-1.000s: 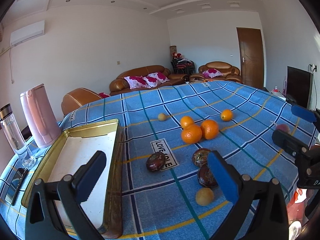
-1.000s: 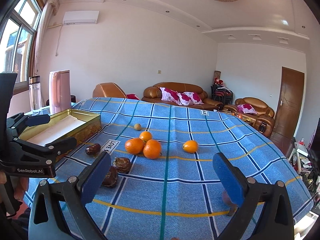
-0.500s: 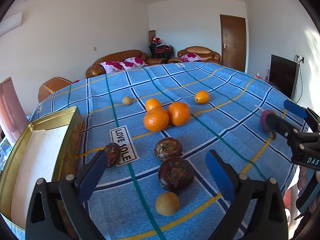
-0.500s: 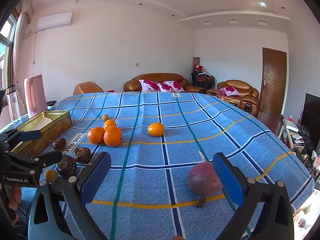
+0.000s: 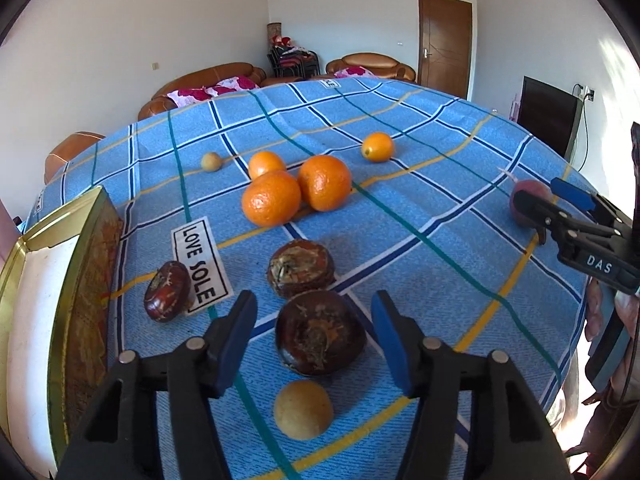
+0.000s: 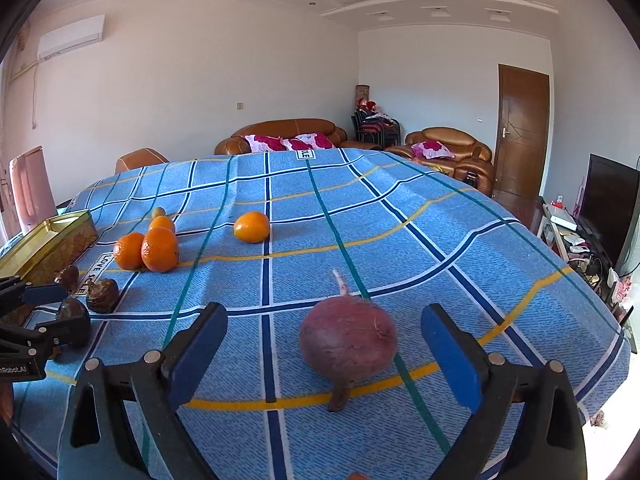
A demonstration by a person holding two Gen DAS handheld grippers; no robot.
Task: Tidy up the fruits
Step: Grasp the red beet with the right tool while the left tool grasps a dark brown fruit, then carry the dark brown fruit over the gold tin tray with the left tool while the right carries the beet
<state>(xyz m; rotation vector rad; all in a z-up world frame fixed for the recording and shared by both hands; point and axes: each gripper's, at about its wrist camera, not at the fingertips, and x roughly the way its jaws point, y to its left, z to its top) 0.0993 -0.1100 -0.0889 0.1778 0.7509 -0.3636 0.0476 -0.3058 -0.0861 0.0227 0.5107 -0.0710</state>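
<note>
My left gripper (image 5: 314, 336) is open, its blue pads either side of a dark brown round fruit (image 5: 320, 338) on the blue checked tablecloth. A second brown fruit (image 5: 301, 268) lies just beyond, a third (image 5: 167, 291) to the left, and a small yellow fruit (image 5: 303, 409) nearer me. Three oranges (image 5: 294, 192) cluster further back, with a smaller orange (image 5: 377, 146) to their right. My right gripper (image 6: 324, 344) is open around a purple beet-like root (image 6: 348, 342), apart from it.
A gold tin tray (image 5: 36, 320) with a white inside stands at the left table edge; it also shows in the right wrist view (image 6: 44, 240). A small pale fruit (image 5: 211, 161) lies far back. A pink kettle (image 6: 28, 188) stands behind the tray. The table edge drops off at right.
Both grippers have moved forward and lower. The left now straddles the nearest brown fruit; the right has closed in on the purple root. Nothing has been gripped.
</note>
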